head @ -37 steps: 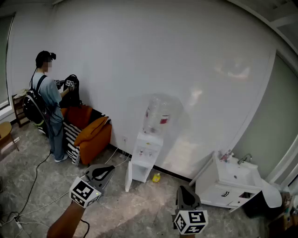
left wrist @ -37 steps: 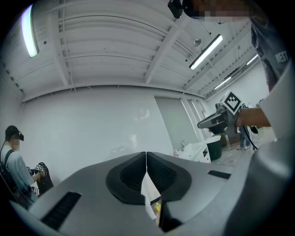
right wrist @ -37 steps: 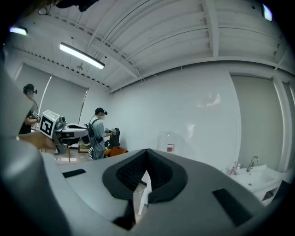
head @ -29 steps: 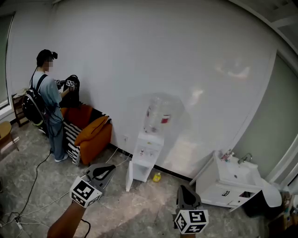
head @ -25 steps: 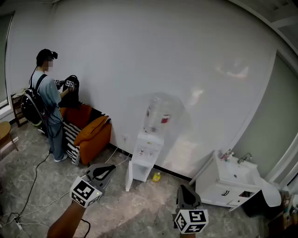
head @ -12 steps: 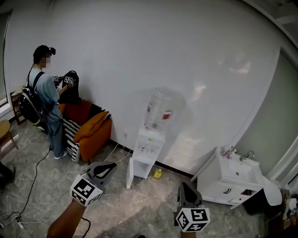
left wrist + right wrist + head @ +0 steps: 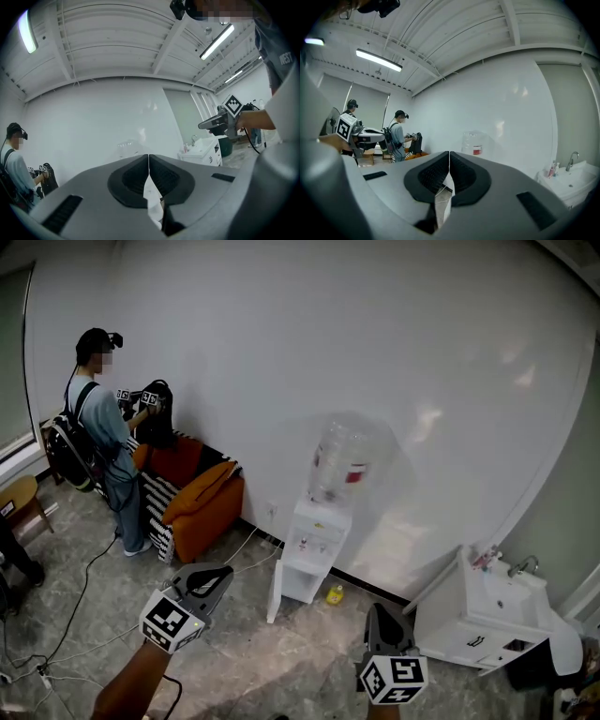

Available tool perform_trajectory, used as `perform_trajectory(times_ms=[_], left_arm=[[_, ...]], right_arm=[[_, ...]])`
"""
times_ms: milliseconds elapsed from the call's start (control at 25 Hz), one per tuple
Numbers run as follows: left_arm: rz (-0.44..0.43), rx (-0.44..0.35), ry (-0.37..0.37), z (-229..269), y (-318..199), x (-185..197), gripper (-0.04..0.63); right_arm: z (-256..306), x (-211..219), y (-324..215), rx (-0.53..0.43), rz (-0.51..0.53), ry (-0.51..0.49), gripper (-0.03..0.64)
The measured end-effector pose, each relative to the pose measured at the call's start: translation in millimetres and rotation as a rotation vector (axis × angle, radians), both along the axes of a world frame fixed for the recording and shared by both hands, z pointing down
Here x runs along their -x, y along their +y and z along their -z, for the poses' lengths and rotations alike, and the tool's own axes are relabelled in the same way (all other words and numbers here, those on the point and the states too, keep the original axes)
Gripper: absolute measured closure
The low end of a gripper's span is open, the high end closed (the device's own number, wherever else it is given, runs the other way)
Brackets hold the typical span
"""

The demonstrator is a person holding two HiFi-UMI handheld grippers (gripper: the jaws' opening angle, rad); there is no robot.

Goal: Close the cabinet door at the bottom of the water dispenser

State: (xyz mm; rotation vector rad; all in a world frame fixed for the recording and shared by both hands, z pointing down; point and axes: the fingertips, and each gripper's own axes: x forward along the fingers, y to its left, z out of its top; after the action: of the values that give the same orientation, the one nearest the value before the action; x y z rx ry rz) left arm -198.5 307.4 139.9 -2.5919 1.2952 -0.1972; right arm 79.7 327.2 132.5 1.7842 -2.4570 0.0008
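The white water dispenser point(image 7: 317, 542) stands against the wall with a clear bottle point(image 7: 342, 463) on top. Its bottom cabinet door point(image 7: 275, 592) hangs open, swung out to the left. Both grippers are well short of it, over the floor. My left gripper point(image 7: 219, 572) is at lower left with its jaws shut and nothing between them. My right gripper point(image 7: 376, 609) is at lower right, also shut and empty. The right gripper view shows the bottle point(image 7: 473, 142) far off beyond the right gripper point(image 7: 449, 153). In the left gripper view the left gripper point(image 7: 149, 157) points at the white wall.
A person with a backpack point(image 7: 97, 427) stands at the left by an orange sofa point(image 7: 204, 512). A white sink cabinet point(image 7: 495, 617) stands at the right. A small yellow object point(image 7: 335, 594) lies by the dispenser. Cables point(image 7: 67, 615) run across the floor; a wooden stool point(image 7: 19, 497) is far left.
The head view has shifted, so the dispenser and sink cabinet sit further right and slightly nearer. Both grippers keep their places in the view and stay shut.
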Motion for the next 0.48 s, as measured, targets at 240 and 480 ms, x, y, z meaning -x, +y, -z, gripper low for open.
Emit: perform_trajectory(times_ms=[240, 480], left_arm=[[0.048, 0.011, -0.009, -3.0, -35.7, -19.2, 0.575], [0.084, 0.022, -0.020, -6.6, -71.3, -43.9, 0.575]], right_arm=[[-8.3, -17.7, -51.4, 0.010, 0.052, -0.005, 0.591], [-15.5, -43.5, -97.1, 0.021, 0.082, -0.011, 0.591]])
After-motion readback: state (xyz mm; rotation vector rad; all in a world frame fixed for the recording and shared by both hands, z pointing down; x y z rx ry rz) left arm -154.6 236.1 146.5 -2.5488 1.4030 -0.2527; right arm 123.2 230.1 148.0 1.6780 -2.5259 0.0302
